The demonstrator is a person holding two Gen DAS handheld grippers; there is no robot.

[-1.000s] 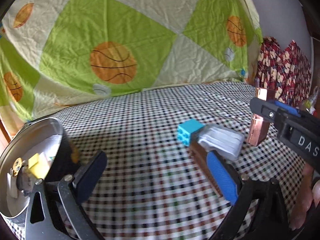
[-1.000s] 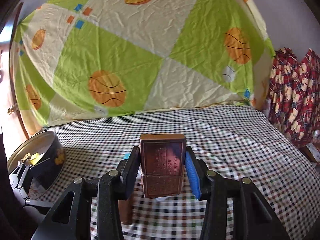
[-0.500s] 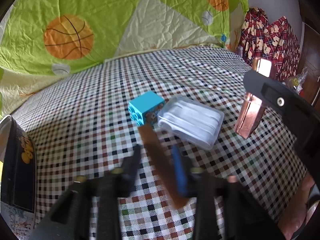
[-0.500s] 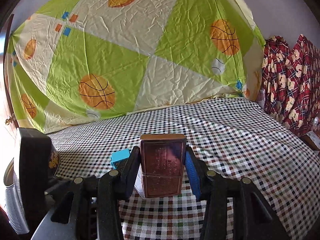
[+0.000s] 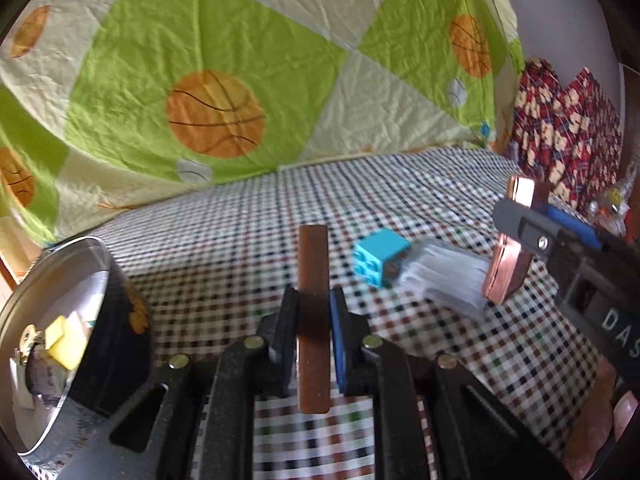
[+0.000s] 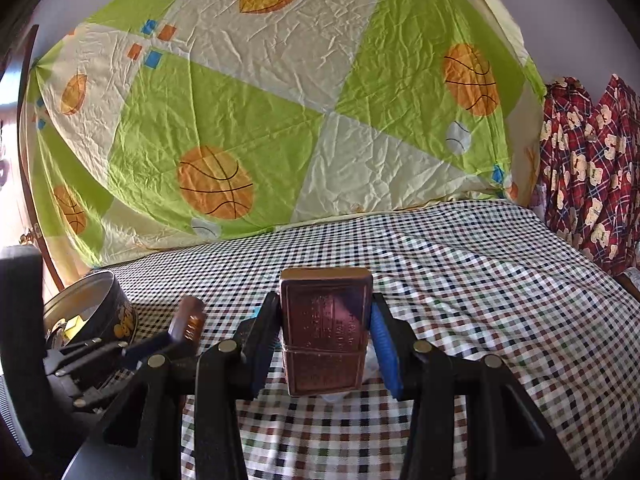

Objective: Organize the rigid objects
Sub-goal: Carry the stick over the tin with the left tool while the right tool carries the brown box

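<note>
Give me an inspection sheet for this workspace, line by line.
Surface: checked cloth, flat.
Job's things: round tin at left, small items inside; turquoise brick touching a clear plastic box.
Clutter: nothing seen.
Tongs: left tongs shut on a thin brown slab, held upright; right tongs shut on a copper-coloured case.
Cables: nothing seen.
Surroundings: basketball-print sheet behind; red patterned fabric at right.

- Two tools: left tool (image 5: 314,332), right tool (image 6: 326,336)
- One round tin (image 5: 116,304)
- One brown strip (image 5: 313,264)
- One copper case (image 6: 325,332)
- One blue brick (image 5: 380,252)
- One clear plastic box (image 5: 448,280)
</note>
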